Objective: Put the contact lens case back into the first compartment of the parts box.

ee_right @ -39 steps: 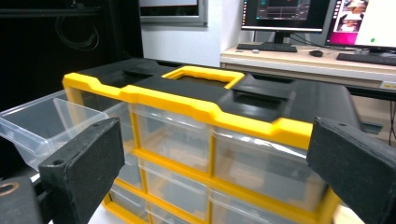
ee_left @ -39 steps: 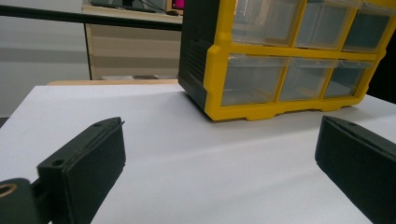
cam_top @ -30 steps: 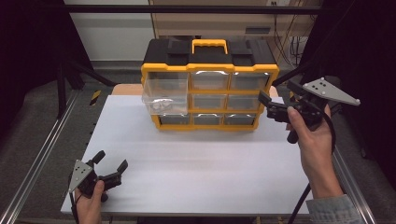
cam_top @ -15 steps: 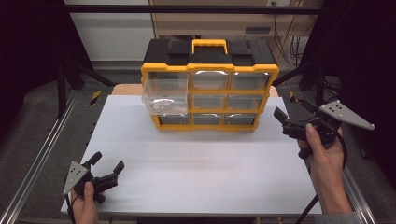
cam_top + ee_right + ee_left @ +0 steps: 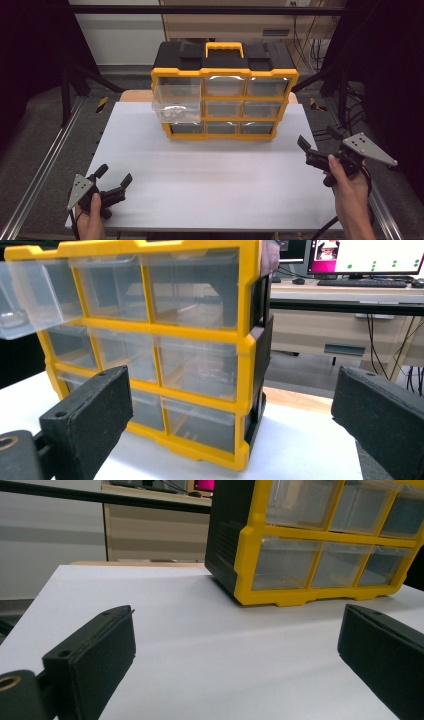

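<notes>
At the table's [image 5: 210,170] near left corner, left gripper [image 5: 114,182] low, jaws wide; right gripper [image 5: 316,146] at right edge, wide, empty. Organizer [image 5: 225,97] at back, top-left drawer [image 5: 176,102] pulled out.

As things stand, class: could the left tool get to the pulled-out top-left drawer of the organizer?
Probably yes. The left tool sits open near the table's front edge, and bare white table lies between it and the pulled-out drawer; nothing blocks the path.

Black two-jaw grippers [image 5: 113,183], grey three-cornered plates, black cables, seemingly bare forearms
</notes>
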